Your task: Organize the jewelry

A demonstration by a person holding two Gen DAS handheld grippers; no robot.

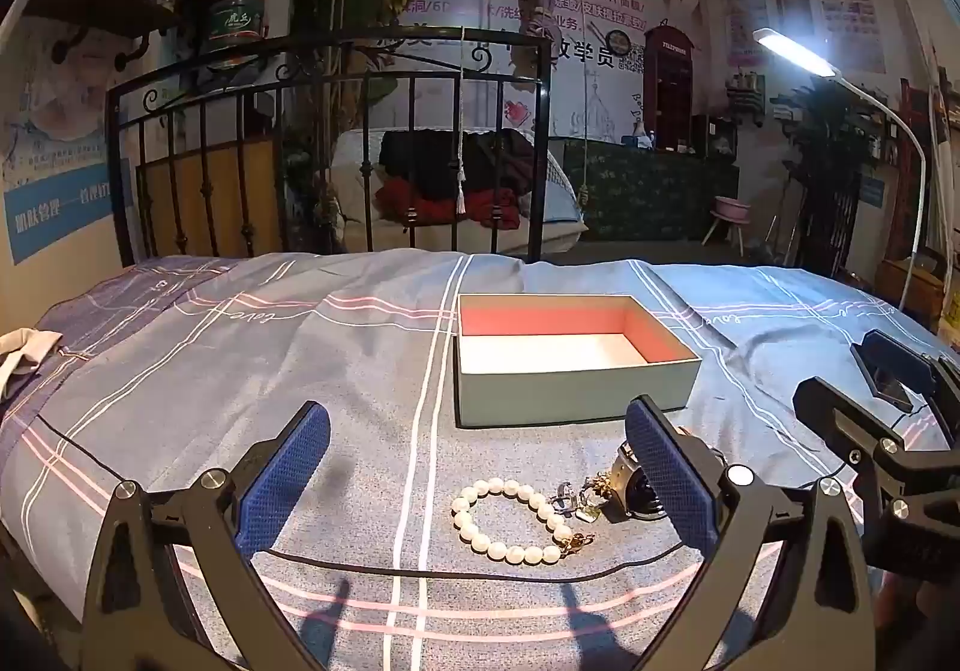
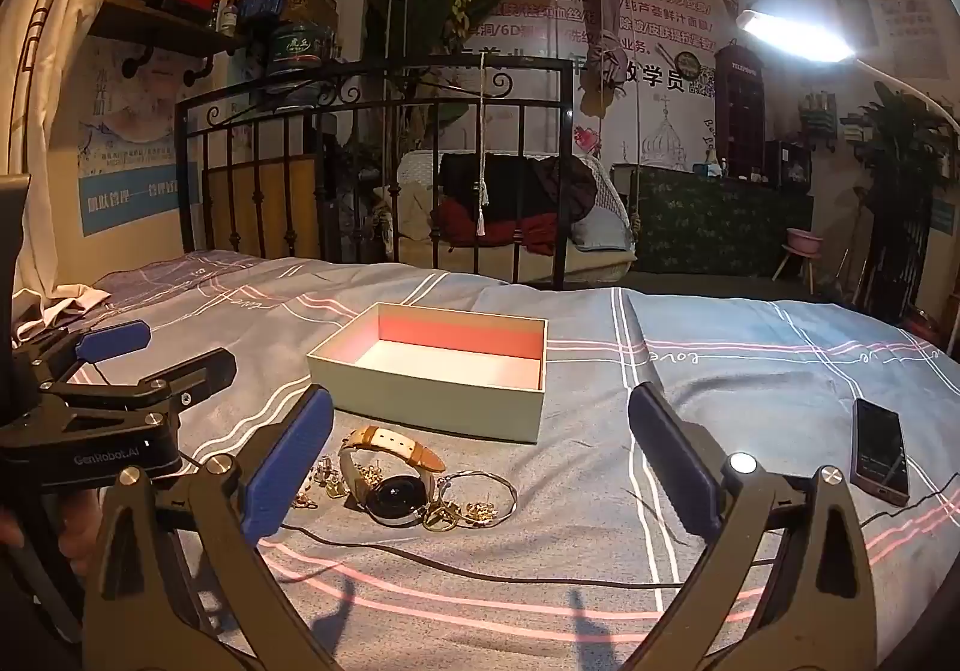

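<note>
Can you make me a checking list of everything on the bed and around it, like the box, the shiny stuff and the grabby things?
Surface: bedsheet, blue-grey with stripes, wrinkled.
Job's things: open box, empty; pearl bracelet; watch; bangle; small gold pieces, all lying outside the box.
Clutter: phone on the sheet.
Grippers: left hand-held gripper open, holding nothing; right hand-held gripper open, holding nothing.
Cables: black cable across the sheet.
Surroundings: iron bed rail, lit lamp, posters, shelf.
</note>
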